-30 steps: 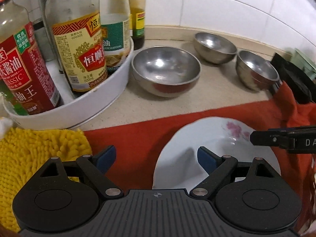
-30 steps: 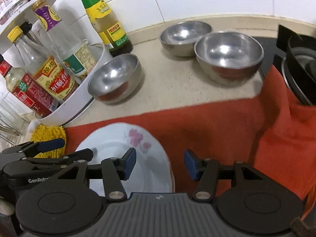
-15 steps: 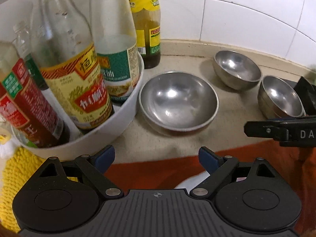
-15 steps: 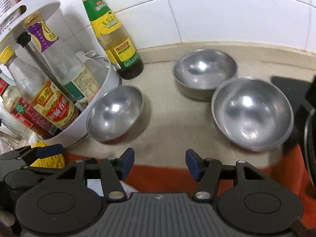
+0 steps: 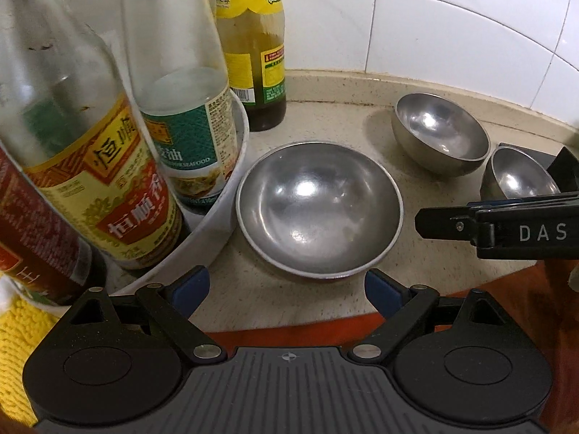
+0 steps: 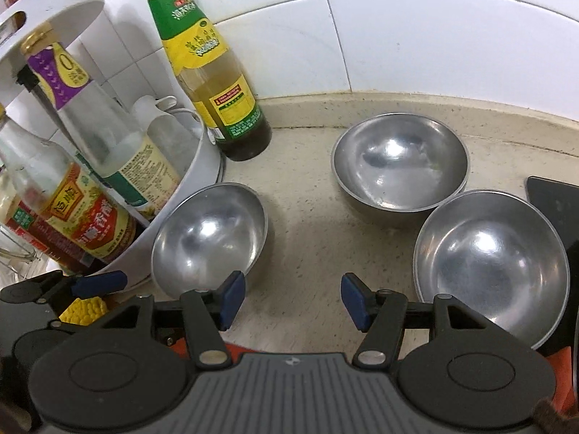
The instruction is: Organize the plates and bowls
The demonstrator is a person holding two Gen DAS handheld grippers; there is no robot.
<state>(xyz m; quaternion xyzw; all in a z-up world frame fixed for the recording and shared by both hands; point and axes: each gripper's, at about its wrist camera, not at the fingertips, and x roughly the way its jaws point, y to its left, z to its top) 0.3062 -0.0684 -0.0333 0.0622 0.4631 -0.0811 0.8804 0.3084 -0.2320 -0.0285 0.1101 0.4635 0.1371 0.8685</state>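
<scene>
Between the left tongs, whose blue pads stand apart and hold nothing, sits a round stainless-steel bowl on the speckled beige desk, just beside a white plastic bottle caddy. Right tongs also gape, with two more smooth steel bowls ahead, touching each other.

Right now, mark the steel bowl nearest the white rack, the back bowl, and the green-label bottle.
nearest steel bowl (image 5: pixel 318 206), left wrist view, inner bottom.
back bowl (image 6: pixel 400 166), right wrist view, inner bottom.
green-label bottle (image 6: pixel 217 90), right wrist view, mid body.
</scene>
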